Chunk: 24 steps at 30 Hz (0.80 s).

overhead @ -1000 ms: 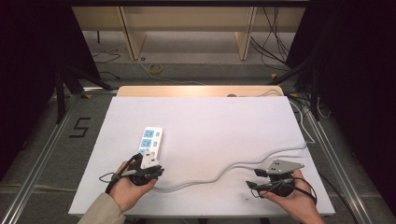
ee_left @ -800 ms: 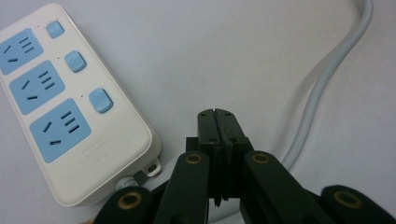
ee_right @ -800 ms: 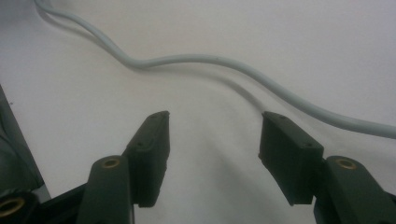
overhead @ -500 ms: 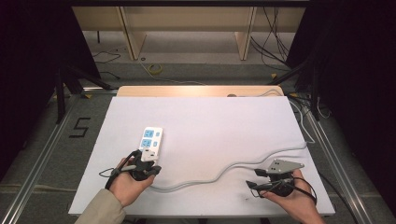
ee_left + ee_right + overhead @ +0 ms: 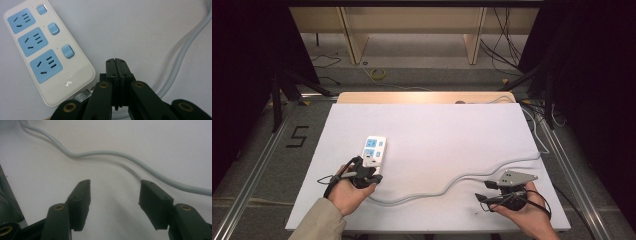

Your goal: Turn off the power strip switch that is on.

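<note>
At the left, the person's left hand [image 5: 346, 191] lies low on the white table [image 5: 447, 130], and the left gripper [image 5: 117, 65] has its jaws pressed together, holding nothing. The power strip [image 5: 45, 50] lies just beside its fingertips, on their left. The grey cord [image 5: 110, 153] leaves the strip and curves across the table. At the right, the right gripper [image 5: 114, 195] rests with jaws wide apart; the cord passes just ahead of its fingertips.
</note>
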### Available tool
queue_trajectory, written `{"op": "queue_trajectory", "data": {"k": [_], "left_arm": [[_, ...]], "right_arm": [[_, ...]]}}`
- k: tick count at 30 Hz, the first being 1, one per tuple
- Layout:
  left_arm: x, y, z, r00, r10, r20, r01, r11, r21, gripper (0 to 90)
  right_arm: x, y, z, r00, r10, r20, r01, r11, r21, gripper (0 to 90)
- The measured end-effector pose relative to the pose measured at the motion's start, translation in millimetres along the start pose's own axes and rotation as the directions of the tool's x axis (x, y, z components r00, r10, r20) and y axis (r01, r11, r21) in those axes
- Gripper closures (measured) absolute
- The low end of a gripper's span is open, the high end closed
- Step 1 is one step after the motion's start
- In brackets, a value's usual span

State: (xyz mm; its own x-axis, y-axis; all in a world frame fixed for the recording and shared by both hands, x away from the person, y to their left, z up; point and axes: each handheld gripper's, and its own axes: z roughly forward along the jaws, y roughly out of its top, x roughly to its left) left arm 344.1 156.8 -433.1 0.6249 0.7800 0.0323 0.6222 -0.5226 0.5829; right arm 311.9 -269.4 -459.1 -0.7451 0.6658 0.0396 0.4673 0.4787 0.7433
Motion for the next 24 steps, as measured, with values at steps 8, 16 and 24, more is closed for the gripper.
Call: {"op": "queue_trajectory", "data": {"k": [8,16,24], "left_arm": [[5.7,5.4,1.7,0.9999,-0.007,-0.014,0.008,0.9998,0.017,89.8],[10.2,8.6,3.8,0.9996,-0.009,-0.026,0.01,0.9992,0.04,89.9],[14.8,12.7,6.2,0.9993,-0.016,-0.034,0.017,0.9984,0.054,89.9]], "right_arm": [[0.2,0.3,-0.4,1.0,0.001,0.0,-0.001,1.0,-0.001,43.3],[0.5,0.4,-0.2,1.0,0.002,-0.001,-0.002,1.0,-0.001,43.3],[0.5,0.5,-0.7,1.0,0.003,0.0,-0.003,1.0,-0.004,43.3]]}}
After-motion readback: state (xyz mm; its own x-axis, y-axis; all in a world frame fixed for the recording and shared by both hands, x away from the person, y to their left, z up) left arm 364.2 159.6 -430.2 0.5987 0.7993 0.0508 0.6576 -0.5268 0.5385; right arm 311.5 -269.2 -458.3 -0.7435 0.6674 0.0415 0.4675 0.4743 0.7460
